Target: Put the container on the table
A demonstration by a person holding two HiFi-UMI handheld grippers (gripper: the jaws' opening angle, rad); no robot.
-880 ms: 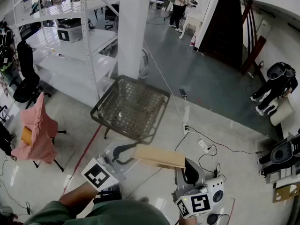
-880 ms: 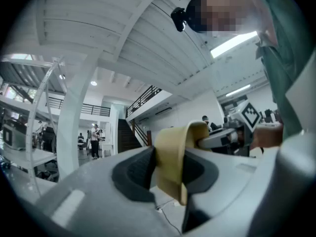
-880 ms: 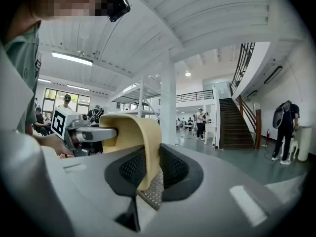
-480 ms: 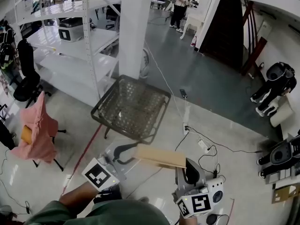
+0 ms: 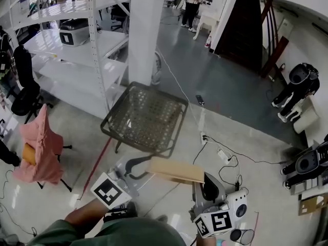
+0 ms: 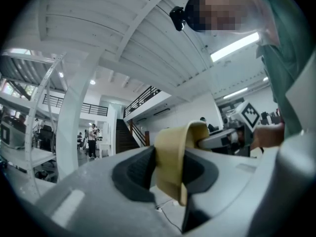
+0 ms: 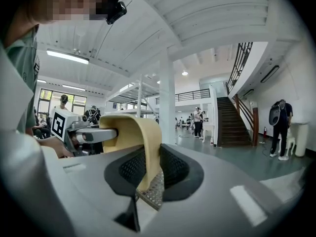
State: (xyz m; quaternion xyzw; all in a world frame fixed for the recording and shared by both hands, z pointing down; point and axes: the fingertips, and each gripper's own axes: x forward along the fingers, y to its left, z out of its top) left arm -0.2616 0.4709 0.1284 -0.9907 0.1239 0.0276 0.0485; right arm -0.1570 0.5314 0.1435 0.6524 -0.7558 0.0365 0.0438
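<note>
A flat tan container (image 5: 175, 170) hangs in the air between my two grippers, low in the head view. My left gripper (image 5: 145, 166) is shut on its left rim, and my right gripper (image 5: 206, 183) is shut on its right end. In the left gripper view the curled tan container rim (image 6: 173, 154) is pinched between the dark pads of the left gripper (image 6: 170, 171). The right gripper view shows the same container wall (image 7: 133, 132) clamped in the right gripper (image 7: 148, 171). A low table with a wire-mesh top (image 5: 146, 118) stands just beyond the container.
A white pillar (image 5: 143, 29) rises behind the mesh table, with white shelving (image 5: 77, 50) to its left. A chair draped in pink cloth (image 5: 38, 147) stands at left. Cables and a power strip (image 5: 223, 155) lie on the floor at right, near a black-and-white machine (image 5: 300, 88).
The head view has shifted slightly. The container and both grippers keep their places and their grips.
</note>
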